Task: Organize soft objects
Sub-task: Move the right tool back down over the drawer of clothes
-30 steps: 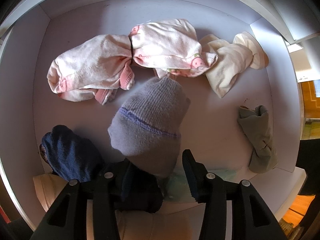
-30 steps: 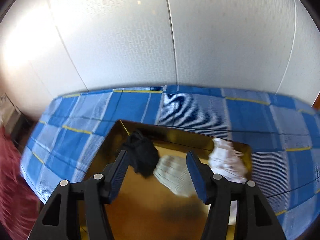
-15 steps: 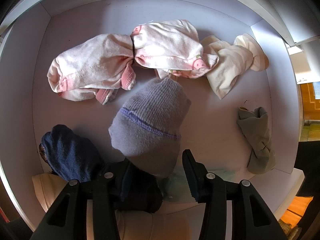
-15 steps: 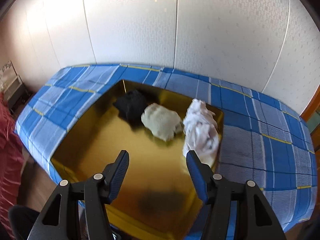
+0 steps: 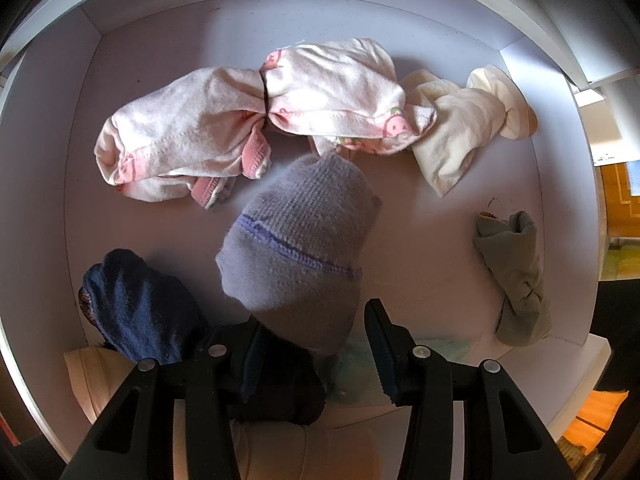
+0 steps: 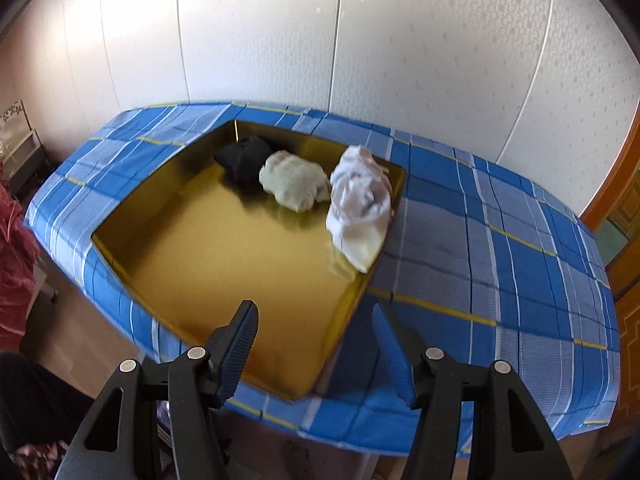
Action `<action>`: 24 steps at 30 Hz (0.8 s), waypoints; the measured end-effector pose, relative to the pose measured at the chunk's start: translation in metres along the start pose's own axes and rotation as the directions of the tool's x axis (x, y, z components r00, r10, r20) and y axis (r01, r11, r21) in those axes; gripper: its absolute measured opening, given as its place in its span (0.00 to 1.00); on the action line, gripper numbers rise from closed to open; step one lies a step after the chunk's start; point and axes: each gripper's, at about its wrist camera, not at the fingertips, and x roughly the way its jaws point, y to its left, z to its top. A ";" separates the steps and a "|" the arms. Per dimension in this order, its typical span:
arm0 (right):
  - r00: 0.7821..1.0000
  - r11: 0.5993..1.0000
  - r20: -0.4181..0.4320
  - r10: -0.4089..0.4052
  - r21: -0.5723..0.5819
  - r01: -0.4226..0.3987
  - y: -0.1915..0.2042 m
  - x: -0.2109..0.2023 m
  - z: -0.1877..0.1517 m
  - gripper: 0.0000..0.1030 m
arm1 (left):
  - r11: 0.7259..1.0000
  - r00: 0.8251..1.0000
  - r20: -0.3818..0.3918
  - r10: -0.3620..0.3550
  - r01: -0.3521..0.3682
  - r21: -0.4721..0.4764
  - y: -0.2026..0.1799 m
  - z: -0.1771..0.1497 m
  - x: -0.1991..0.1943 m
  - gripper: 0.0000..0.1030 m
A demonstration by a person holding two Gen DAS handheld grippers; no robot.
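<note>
**A:** Grey sock (image 5: 296,248) first. What has it?

**B:** My left fingers (image 5: 316,320), set narrow. The sock sits between them and hangs clear of the white drawer (image 5: 420,280), so I judge it pinched, though dark cloth hides the left pad. Below lie a navy sock (image 5: 140,308), pink bundles (image 5: 180,140) and a cream one (image 5: 452,136).

**A:** And the right?

**B:** My right fingers (image 6: 314,308) are apart with nothing between them, above the near corner of the gold tray (image 6: 224,248) on the checked desk (image 6: 500,280). Across its far side sit a black bundle (image 6: 244,156), a green one (image 6: 294,184) and a white one (image 6: 360,200) leaning on the right rim.

**A:** So which step?

**B:** Placing the sock, I'd say, with the right hand going for another bundle. Next it should drop squarely over one bundle and close low enough to gather the whole roll.
</note>
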 end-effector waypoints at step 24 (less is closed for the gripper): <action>0.922 0.988 -0.382 0.062 0.155 -0.002 -0.016 0.087 -0.184 0.59 | 1.000 1.000 0.004 0.005 -0.005 0.011 -0.002 -0.010 0.001 0.46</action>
